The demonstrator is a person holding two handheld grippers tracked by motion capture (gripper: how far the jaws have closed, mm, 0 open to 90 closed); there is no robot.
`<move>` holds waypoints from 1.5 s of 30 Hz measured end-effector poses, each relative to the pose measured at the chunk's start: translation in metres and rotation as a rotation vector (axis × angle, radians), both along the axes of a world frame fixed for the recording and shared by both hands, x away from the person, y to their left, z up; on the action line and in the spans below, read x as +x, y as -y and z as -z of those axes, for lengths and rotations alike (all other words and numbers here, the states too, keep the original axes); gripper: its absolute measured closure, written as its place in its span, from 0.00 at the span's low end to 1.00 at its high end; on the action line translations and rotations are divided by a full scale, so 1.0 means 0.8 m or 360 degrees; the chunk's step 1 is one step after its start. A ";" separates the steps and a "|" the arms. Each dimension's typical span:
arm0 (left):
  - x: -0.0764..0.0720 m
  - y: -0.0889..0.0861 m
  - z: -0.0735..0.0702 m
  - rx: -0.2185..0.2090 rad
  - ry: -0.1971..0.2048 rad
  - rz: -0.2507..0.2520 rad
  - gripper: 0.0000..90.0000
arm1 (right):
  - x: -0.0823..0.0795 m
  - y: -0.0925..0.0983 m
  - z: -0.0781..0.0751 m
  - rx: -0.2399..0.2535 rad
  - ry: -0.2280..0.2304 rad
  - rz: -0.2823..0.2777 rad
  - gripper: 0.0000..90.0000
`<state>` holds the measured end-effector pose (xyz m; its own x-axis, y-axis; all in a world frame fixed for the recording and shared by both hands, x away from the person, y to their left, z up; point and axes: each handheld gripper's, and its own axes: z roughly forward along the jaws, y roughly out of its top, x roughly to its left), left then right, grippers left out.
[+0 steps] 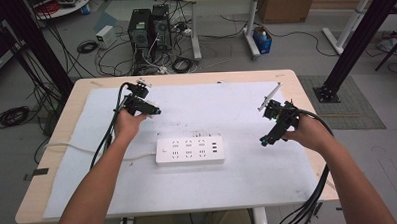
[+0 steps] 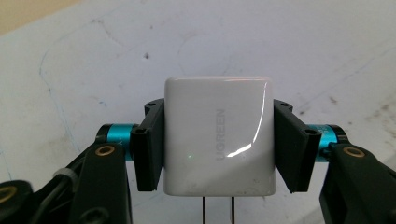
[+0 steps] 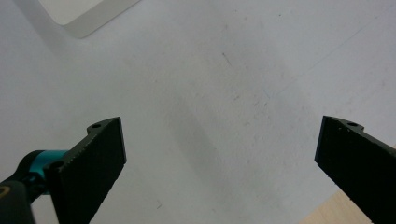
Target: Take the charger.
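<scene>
Charger up and off the mat!
Left gripper (image 2: 218, 140) clamped on white charger (image 2: 218, 140) — up left of power strip (image 1: 190, 151); right gripper (image 3: 219, 158) wide open, empty — right of it.

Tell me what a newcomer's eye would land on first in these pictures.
First, the white charger clamped between the left gripper's black pads, its two prongs pointing toward the camera in the left gripper view. Next, the white power strip lying in the middle of the white mat between the two hands. The right gripper hangs open at the mat's right side with nothing between its jaws.
</scene>
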<state>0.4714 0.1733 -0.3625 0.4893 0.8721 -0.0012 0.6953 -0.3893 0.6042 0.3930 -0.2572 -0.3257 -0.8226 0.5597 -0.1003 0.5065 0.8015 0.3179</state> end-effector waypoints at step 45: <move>-0.159 0.026 -0.094 -0.0161 0.0369 0.1096 0.47 | -0.047 -0.038 -0.019 0.0209 0.0179 0.0034 0.01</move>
